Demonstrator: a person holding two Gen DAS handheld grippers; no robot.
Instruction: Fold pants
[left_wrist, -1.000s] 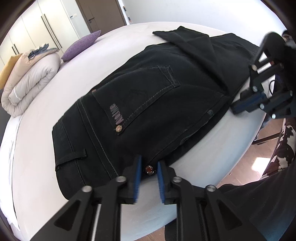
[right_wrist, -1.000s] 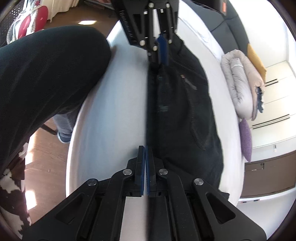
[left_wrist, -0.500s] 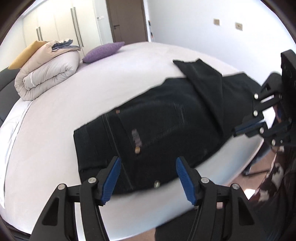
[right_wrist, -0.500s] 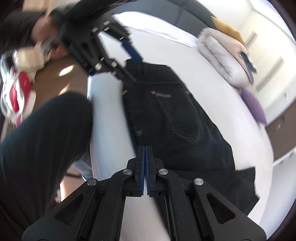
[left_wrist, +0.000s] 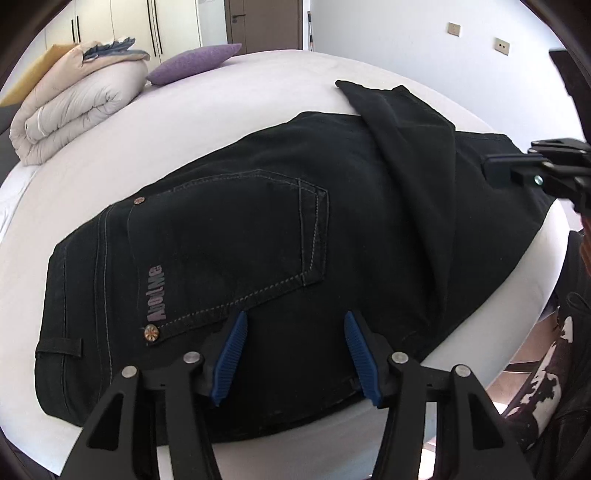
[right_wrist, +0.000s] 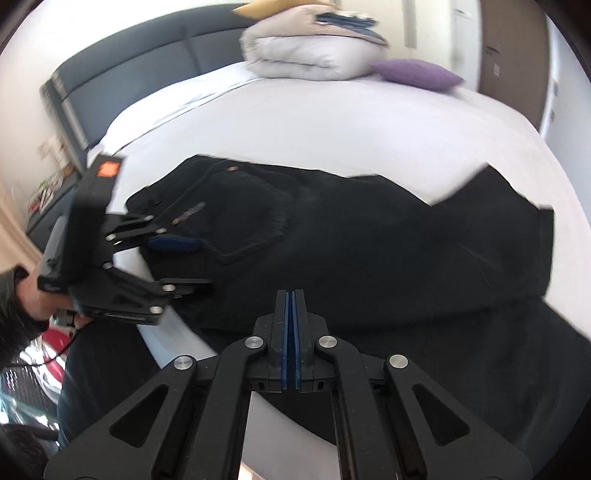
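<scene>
black pants (left_wrist: 258, 236), seemingly half-folded

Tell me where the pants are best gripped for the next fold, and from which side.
Probably the waistband end of the pants, taken from the near bed edge. That end lies flat and thick near the open left tool, its edge exposed, while the far leg hem is rumpled and folded over.

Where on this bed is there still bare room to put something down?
The widest bare sheet runs between the black pants and the rolled duvet with the purple cushion. A narrower bare strip lies past the waistband. The near edge is crowded: both tools hover there and the pants reach almost to the edge.
</scene>
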